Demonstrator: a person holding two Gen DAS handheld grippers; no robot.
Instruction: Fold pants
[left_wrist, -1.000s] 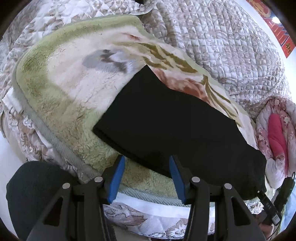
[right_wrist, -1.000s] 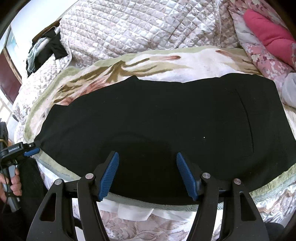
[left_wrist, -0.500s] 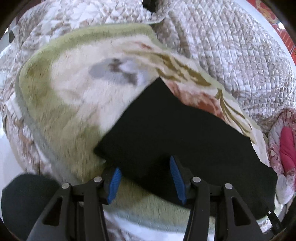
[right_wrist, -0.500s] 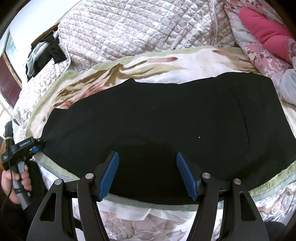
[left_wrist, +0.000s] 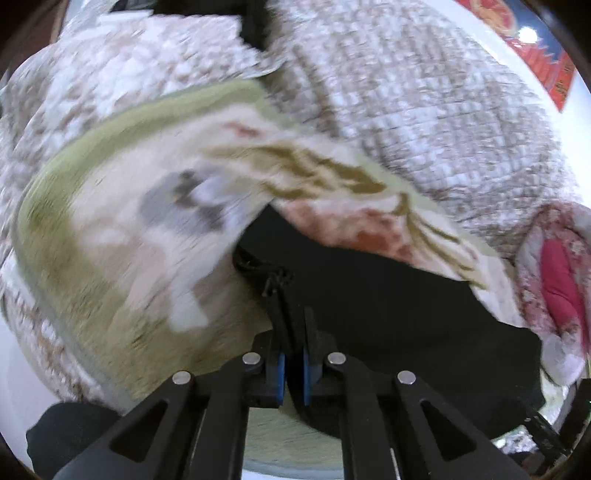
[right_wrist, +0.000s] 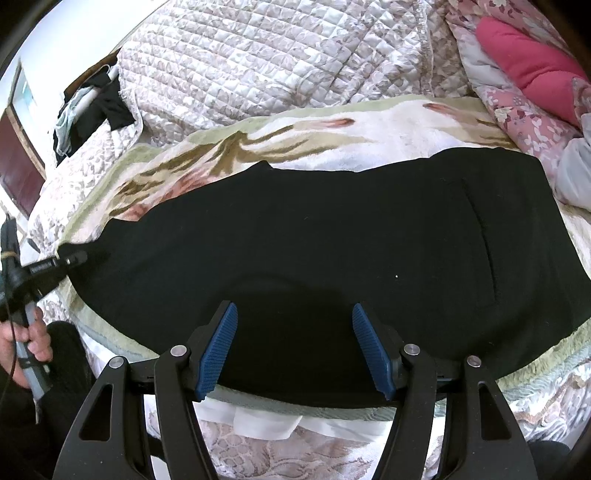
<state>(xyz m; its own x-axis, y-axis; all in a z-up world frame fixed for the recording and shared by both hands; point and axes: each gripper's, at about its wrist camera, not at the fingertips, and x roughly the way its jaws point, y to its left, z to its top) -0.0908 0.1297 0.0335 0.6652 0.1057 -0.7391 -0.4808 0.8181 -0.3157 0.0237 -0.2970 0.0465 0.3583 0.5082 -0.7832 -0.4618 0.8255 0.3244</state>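
Note:
Black pants (right_wrist: 332, 236) lie flat and lengthwise across a fleece blanket (right_wrist: 388, 125) on a bed, folded leg on leg, waist end at the right. My left gripper (left_wrist: 291, 321) is shut on the leg-end hem of the pants (left_wrist: 388, 302); it also shows in the right wrist view (right_wrist: 75, 258) at the far left, pinching that end. My right gripper (right_wrist: 293, 343) is open and empty, hovering over the near edge of the pants around their middle.
A quilted bedspread (right_wrist: 258, 62) is bunched behind the blanket. A pink floral pillow (right_wrist: 528, 74) lies at the right end. Dark clothes (right_wrist: 92, 110) hang at the back left. The bed's near edge (right_wrist: 295, 439) runs below my right gripper.
My left gripper moved in to the pants' leg end and closed on the hem, bunching the cloth. My right gripper stayed open in place.

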